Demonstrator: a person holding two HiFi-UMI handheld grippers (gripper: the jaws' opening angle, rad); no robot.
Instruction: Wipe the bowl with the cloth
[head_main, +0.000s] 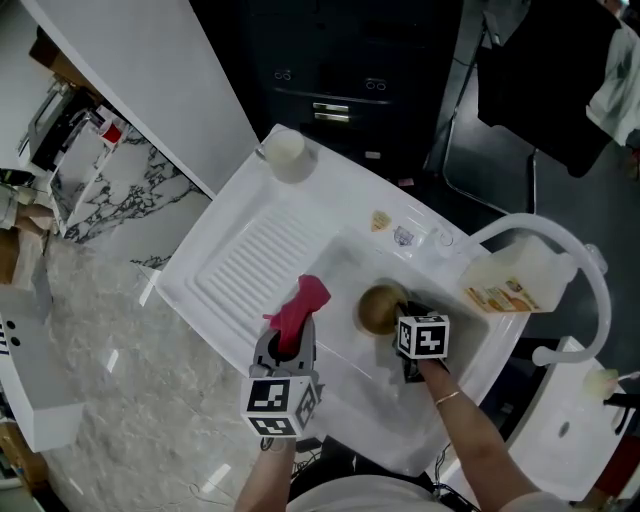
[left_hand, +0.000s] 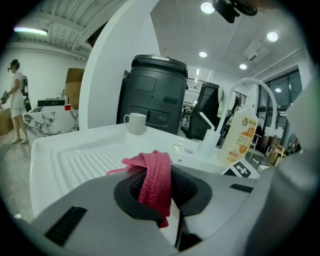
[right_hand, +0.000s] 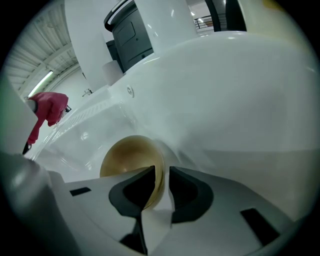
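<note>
"Has the wiping started?"

"Not yet. The left tool (left_hand: 167, 186) is clamped on the red knitted cloth (left_hand: 155, 175), clear of the round brown bowl (right_hand: 131, 156) in the white sink (head_main: 345, 265). The right tool (right_hand: 161, 175) straddles its rim, jaws apart."

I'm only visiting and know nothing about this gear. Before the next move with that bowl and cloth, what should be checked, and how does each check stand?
1. Cloth clamped in the left gripper: ok.
2. Bowl rim between the right gripper jaws: ok.
3. Right jaws pressing on the rim: not ok, a gap shows at one pad.
4. Cloth touching the bowl: not ok, they are apart.
5. Bowl resting in the sink basin: ok.
</note>
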